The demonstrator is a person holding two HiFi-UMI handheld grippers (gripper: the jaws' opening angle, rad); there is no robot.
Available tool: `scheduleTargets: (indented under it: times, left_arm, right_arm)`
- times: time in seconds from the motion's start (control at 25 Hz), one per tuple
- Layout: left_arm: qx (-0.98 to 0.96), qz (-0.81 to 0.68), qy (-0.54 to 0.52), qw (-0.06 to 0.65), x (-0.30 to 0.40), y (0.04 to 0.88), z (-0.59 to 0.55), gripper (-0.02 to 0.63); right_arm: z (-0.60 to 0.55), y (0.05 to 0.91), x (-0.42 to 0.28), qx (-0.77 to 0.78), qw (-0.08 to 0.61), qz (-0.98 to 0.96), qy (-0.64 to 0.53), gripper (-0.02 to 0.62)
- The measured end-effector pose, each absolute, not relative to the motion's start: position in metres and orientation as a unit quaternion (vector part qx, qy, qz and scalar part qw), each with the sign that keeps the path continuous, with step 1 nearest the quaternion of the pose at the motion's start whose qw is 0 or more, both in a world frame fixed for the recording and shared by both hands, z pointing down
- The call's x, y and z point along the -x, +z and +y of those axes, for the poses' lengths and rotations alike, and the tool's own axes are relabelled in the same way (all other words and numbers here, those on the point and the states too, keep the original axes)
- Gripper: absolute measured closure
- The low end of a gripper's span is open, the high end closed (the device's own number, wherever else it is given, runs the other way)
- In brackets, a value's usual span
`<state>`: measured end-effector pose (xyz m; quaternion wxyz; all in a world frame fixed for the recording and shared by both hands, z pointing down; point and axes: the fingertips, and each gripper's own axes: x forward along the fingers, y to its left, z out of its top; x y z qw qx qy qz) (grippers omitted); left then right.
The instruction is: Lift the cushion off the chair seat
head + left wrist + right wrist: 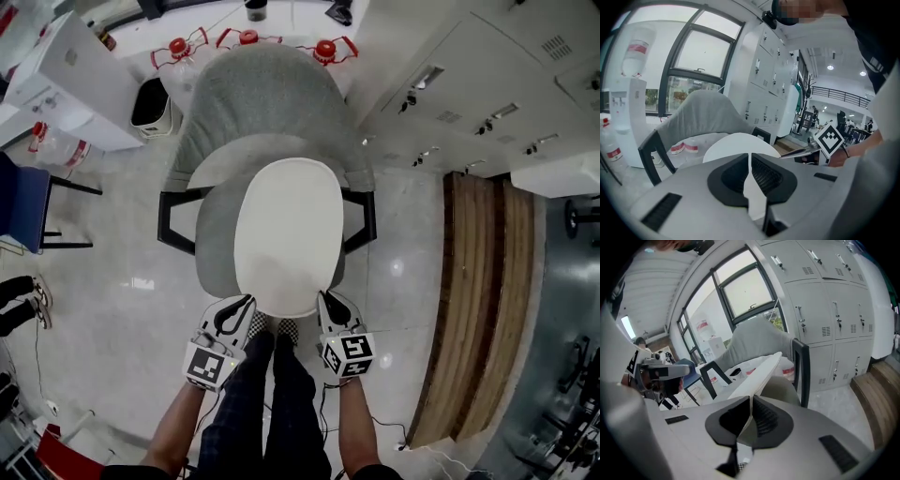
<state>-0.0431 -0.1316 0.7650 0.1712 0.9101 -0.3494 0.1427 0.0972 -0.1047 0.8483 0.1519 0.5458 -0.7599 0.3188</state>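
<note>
The left gripper [240, 307] and right gripper [326, 302] each have fingers pinching the white cushion's [289, 230] near edge, raised off the grey chair seat [214, 234].

Soft cloth over a polished floor
The cushion [288, 234] looks smooth, matt and white; the chair [267, 103] is covered in grey woven cloth, with matt black armrests [367, 223]; the floor [122, 281] is glossy, stone-like tile; the step [478, 309] is grained wood.
</note>
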Motion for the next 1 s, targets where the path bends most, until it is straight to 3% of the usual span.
scheduleTargets:
  times: [0.68,1.0]
  left_arm:
    - [-0.91,-0.369,0.131,0.133,0.072,0.614,-0.122,0.572]
    - [-0.916,-0.358,0.138,0.114,0.07,0.538,-0.117,0.572]
  right_arm:
    - [-0.113,0.688,-0.066,-0.527,0.176,-0.794,0.246,0.558]
    - [-0.105,0.596,-0.074,-0.538,0.157,-0.798,0.22,0.558]
